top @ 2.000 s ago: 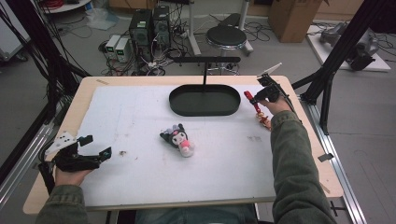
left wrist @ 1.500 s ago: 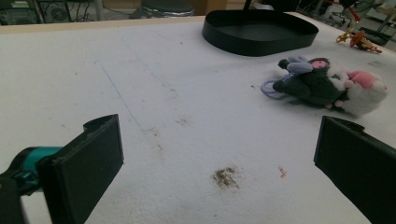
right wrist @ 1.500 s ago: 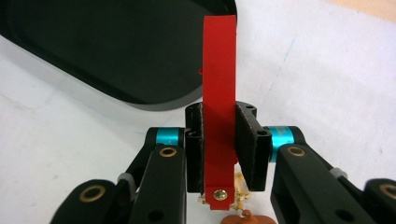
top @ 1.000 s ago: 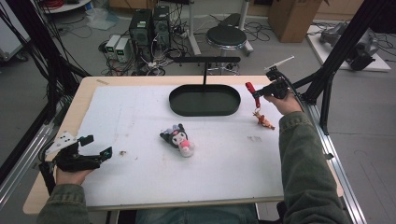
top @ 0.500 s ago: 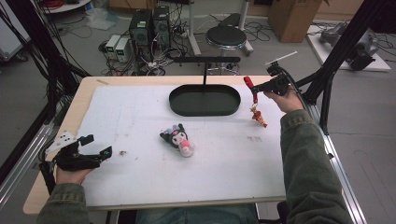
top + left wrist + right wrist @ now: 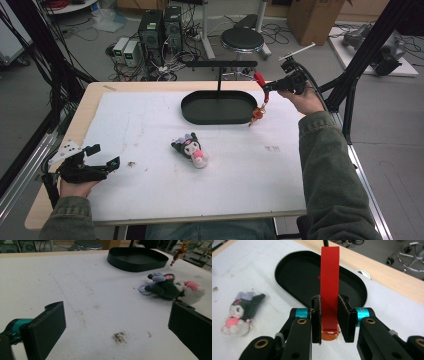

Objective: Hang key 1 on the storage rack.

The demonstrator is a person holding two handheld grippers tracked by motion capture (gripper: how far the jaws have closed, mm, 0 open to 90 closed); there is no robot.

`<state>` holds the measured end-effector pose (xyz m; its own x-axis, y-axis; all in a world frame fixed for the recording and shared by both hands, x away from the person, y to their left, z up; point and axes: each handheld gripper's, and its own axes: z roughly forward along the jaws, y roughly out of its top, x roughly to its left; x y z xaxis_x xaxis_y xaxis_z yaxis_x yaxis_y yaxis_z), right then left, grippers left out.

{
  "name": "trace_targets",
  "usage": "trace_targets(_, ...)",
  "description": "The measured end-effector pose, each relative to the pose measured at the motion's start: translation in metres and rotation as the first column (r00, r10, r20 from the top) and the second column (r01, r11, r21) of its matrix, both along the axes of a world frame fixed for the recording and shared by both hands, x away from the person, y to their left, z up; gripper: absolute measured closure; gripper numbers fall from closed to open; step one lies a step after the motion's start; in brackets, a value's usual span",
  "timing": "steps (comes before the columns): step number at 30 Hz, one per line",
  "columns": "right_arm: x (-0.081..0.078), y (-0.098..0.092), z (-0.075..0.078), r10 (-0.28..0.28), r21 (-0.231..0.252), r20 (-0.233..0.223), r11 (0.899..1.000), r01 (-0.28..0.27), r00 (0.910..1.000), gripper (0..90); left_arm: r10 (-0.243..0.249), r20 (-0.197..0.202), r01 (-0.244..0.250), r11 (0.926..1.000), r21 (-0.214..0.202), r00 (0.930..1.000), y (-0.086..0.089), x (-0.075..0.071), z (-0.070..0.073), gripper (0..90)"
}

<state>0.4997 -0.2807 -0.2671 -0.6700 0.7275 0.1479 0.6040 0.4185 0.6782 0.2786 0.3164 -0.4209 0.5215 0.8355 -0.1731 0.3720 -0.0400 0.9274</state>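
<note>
Up at the far right, our right gripper had its fingers pinched on a red strap, an orange charm dangling below it just beside the black tray. We judged it light and floppy, best held by the strap. Our left gripper rested spread and empty, well apart from the plush toy mid-table.

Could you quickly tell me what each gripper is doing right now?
Left gripper: open, holding nothing, low over the table.
Right gripper: shut on the red strap, its charm hanging by the tray.
</note>
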Motion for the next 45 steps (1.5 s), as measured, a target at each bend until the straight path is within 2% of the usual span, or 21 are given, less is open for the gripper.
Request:
trace_targets(7, 0.000, 0.014, 0.007, 0.036, 0.004, 0.009, 0.999, -0.036, 0.9993, 74.5, -0.001, 0.001, 0.001, 1.0000, -0.003, 1.0000, 0.000, 0.000, 0.000, 1.8)
trace_targets(12, 0.002, 0.020, 0.013, 0.038, -0.009, 0.004, 0.999, -0.038, 0.9993, 74.5, 0.001, 0.000, -0.001, 1.0000, 0.003, 1.0000, 0.001, -0.001, 0.000, 1.8)
trace_targets(15, 0.003, 0.024, 0.020, 0.043, 0.004, 0.012, 0.999, -0.043, 0.9990, 74.5, -0.001, 0.004, 0.001, 1.0000, 0.002, 1.0000, 0.001, -0.001, 0.001, 1.8)
trace_targets(17, 0.006, 0.026, 0.023, 0.054, 0.012, 0.016, 0.998, -0.054, 0.9984, 74.5, 0.000, 0.004, 0.000, 1.0000, -0.002, 1.0000, 0.001, -0.001, 0.001, 1.8)
trace_targets(25, 0.017, 0.050, 0.031, 0.076, -0.004, 0.000, 0.997, -0.076, 0.9971, 74.5, -0.005, 0.000, 0.005, 1.0000, 0.000, 1.0000, 0.002, 0.000, 0.000, 1.8)
trace_targets(28, 0.019, 0.052, 0.035, 0.075, 0.002, 0.001, 0.997, -0.075, 0.9972, 74.5, -0.004, 0.005, 0.004, 1.0000, -0.006, 1.0000, 0.003, 0.001, 0.000, 1.8)
trace_targets(34, 0.030, 0.058, 0.053, 0.058, 0.037, 0.026, 0.998, -0.059, 0.9980, 74.5, -0.008, 0.005, 0.008, 1.0000, -0.006, 1.0000, 0.004, 0.001, 0.000, 1.8)
trace_targets(38, 0.039, 0.060, 0.057, 0.042, 0.065, 0.019, 0.997, -0.043, 0.9989, 74.5, -0.008, 0.007, 0.008, 1.0000, -0.006, 0.9999, 0.003, 0.001, 0.000, 1.8)
trace_targets(45, 0.052, 0.064, 0.059, 0.026, 0.054, 0.007, 0.998, -0.026, 0.9996, 74.5, -0.013, 0.004, 0.013, 0.9999, 0.004, 0.9999, 0.003, 0.000, 0.000, 1.8)
